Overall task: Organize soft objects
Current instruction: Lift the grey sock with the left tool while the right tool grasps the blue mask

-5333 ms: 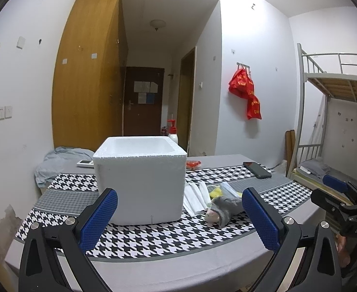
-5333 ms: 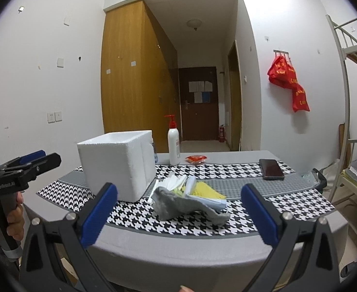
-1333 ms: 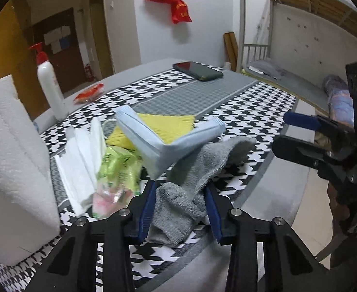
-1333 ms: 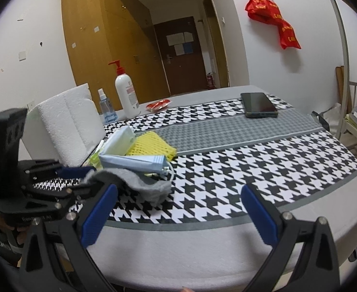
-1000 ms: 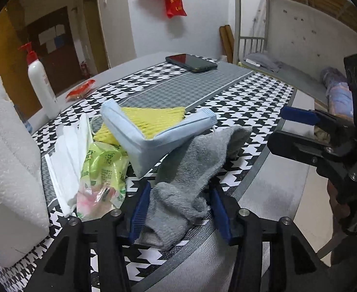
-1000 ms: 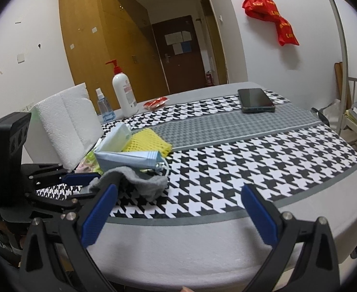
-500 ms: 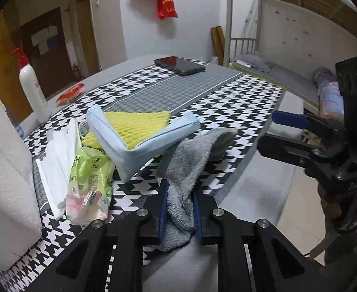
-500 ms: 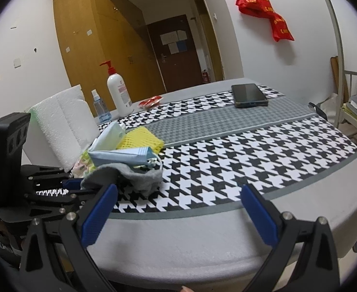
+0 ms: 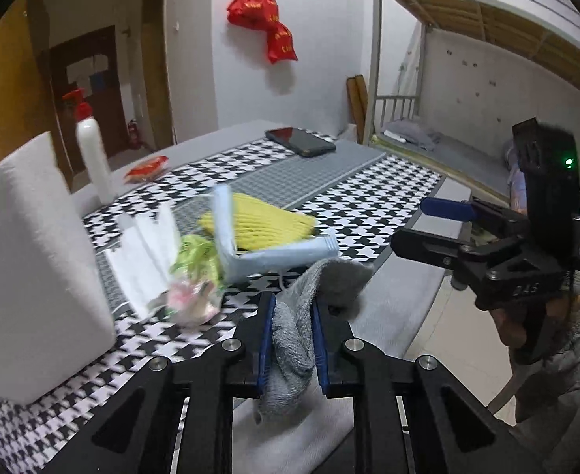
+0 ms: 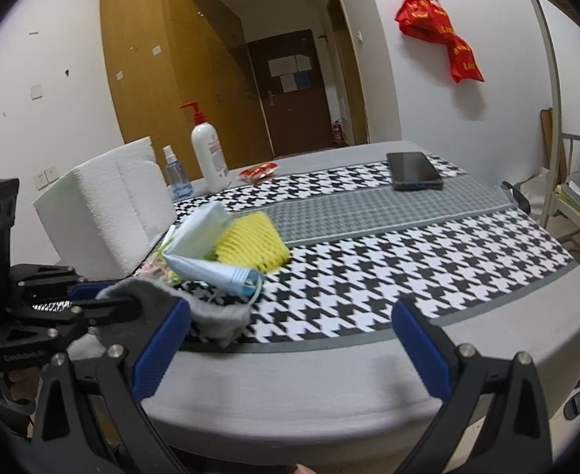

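A grey sock [image 9: 331,276] hangs pinched between the blue pads of my left gripper [image 9: 293,310], which is shut on it just above the table's near edge. Behind it lies a small pile: a folded light-blue face mask [image 9: 274,254], a yellow foam net [image 9: 258,221], a green snack packet [image 9: 195,260] and white sheets [image 9: 143,252]. A white foam box [image 9: 29,260] stands left of the pile. In the right wrist view the sock [image 10: 218,316] droops from the left gripper [image 10: 104,300]. My right gripper [image 10: 290,337] is open and holds nothing, in front of the table edge.
A pump bottle [image 10: 209,158], a small spray bottle [image 10: 175,175], a red packet [image 10: 258,172] and a black phone [image 10: 414,170] sit toward the far side of the houndstooth cloth [image 10: 408,260]. A bunk bed [image 9: 467,79] stands to the right.
The left gripper's jaws closed on the grey sock and pulled it up and back from the pile toward the near table edge. The mask and packet shifted slightly. The right gripper barely moved.
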Tool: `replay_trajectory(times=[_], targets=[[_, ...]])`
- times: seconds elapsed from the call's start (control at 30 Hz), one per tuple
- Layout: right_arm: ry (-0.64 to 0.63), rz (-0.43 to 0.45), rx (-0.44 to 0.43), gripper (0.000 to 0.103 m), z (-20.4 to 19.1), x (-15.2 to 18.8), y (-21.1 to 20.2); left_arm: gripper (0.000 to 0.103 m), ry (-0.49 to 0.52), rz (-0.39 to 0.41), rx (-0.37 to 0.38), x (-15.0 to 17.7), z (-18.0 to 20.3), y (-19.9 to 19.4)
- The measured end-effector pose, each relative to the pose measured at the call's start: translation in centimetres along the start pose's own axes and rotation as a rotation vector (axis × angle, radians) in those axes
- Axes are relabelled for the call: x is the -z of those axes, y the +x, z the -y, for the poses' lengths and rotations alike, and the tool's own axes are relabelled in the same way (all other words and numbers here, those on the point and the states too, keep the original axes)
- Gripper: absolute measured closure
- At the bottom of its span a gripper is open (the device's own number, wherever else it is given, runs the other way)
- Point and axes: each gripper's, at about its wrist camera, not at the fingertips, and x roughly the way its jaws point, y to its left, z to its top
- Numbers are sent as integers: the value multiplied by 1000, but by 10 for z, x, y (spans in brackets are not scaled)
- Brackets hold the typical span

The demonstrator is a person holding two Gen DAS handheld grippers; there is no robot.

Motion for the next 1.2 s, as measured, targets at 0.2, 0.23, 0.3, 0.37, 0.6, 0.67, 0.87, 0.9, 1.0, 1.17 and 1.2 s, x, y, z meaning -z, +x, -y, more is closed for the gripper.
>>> replay_trajectory(times=[0.2, 0.23, 0.3, 0.37, 0.6, 0.67, 0.87, 0.9, 1.0, 1.17, 1.2], targets=[[-36, -9, -32, 0, -21, -4, 7, 84, -37, 24, -26, 9, -14, -17], [-41, -10, -35, 0, -24, -3, 7, 84, -43, 28, -30, 10, -16, -19], [-60, -18, -44, 0, -31, -4, 10, 84, -65, 37, -39, 14, -23, -25], [-76, -28, -50, 0, -37, -5, 12, 84, -78, 42, -50, 17, -29, -28], [-144, -52, -84, 0, -62, -10, 26, 84, -145, 56, -93, 30, -52, -41], [-168, -58, -89, 0, -69, -11, 31, 84, -161, 56, -107, 33, -56, -43], [-203, -67, -124, 0, -83, -15, 45, 84, -192, 54, -132, 39, -69, -44], [-203, -69, -128, 0, -84, -16, 47, 84, -200, 56, -132, 39, -72, -44], [-210, -69, -143, 2, -87, -21, 53, 84, -207, 45, -134, 41, -76, -42], [-233, -112, -161, 16, -93, -27, 71, 84, -193, 18, -94, 42, -78, -36], [-237, -122, -162, 18, -94, -27, 74, 84, -190, 12, -90, 42, -78, -34]])
